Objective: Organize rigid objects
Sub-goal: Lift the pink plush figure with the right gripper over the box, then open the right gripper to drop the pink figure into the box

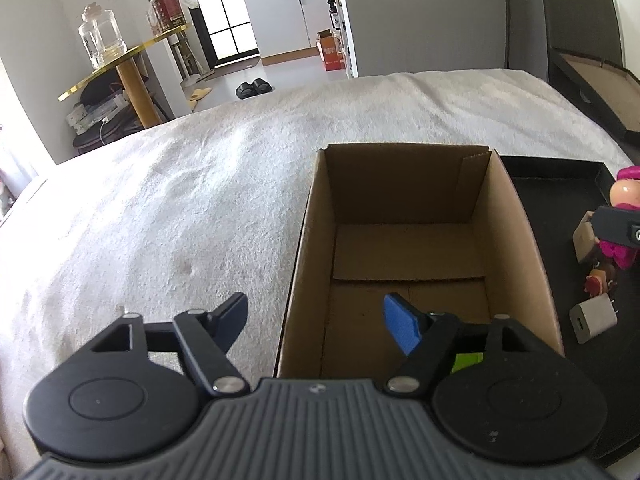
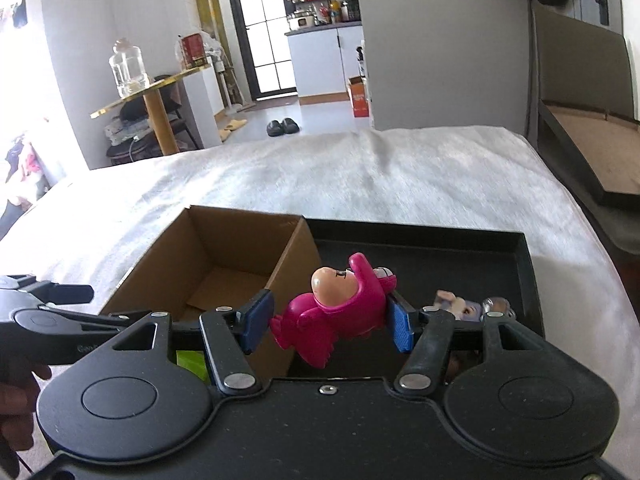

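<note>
Pink figurine (image 2: pixel 340 312) sits clamped between my right gripper (image 2: pixel 330 322) jaws, lifted clear so I can carry it. Just left of them waits the cardboard box (image 2: pixel 208 256); my left gripper (image 1: pixel 316 322), jaws apart and empty, straddles its near wall.

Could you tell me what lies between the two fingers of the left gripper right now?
Only the near left wall of the cardboard box crosses the gap of the left gripper; its pads touch nothing, as the left wrist view shows.
</note>
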The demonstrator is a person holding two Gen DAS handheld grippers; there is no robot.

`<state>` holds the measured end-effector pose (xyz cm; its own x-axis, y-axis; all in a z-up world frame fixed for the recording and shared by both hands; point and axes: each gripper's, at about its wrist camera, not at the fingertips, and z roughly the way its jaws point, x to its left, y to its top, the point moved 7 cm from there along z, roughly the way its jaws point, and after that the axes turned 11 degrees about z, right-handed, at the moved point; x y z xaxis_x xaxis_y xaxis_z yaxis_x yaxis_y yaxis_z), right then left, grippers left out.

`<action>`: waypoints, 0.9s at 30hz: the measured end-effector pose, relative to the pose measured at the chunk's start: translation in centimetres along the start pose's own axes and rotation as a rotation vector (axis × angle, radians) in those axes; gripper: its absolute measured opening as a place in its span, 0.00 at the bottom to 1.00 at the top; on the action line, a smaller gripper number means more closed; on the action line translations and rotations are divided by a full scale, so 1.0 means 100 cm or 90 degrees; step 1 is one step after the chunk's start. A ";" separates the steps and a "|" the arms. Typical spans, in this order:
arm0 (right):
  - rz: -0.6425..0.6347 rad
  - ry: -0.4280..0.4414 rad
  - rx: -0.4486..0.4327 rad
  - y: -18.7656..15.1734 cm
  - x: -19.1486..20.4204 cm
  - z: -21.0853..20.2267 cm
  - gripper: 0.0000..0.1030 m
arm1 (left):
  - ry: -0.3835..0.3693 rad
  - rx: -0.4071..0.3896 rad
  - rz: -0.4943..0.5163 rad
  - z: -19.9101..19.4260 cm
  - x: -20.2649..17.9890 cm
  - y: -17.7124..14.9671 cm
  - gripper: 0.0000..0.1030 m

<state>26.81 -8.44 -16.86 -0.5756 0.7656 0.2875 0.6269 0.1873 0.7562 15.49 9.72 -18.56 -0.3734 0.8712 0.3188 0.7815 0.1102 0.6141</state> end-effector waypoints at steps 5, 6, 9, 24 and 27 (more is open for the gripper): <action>-0.016 0.012 0.001 0.002 0.013 0.003 0.57 | -0.008 0.000 -0.015 0.002 0.004 -0.002 0.50; -0.020 0.015 0.000 0.002 0.017 0.002 0.57 | -0.009 0.001 -0.019 0.002 0.005 -0.002 0.45; -0.033 0.029 0.001 0.003 0.027 0.004 0.57 | -0.013 0.000 -0.028 0.003 0.007 -0.004 0.36; -0.102 0.074 0.056 -0.011 0.074 0.030 0.57 | -0.037 -0.017 -0.044 0.007 0.015 -0.005 0.13; -0.115 0.074 0.075 -0.019 0.082 0.036 0.58 | -0.043 -0.018 -0.048 0.008 0.016 -0.005 0.13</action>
<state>22.79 -0.27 -18.06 -0.7360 0.6383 0.2254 0.5618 0.3901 0.7296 14.86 11.44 -18.92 -0.3957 0.8911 0.2221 0.7372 0.1639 0.6555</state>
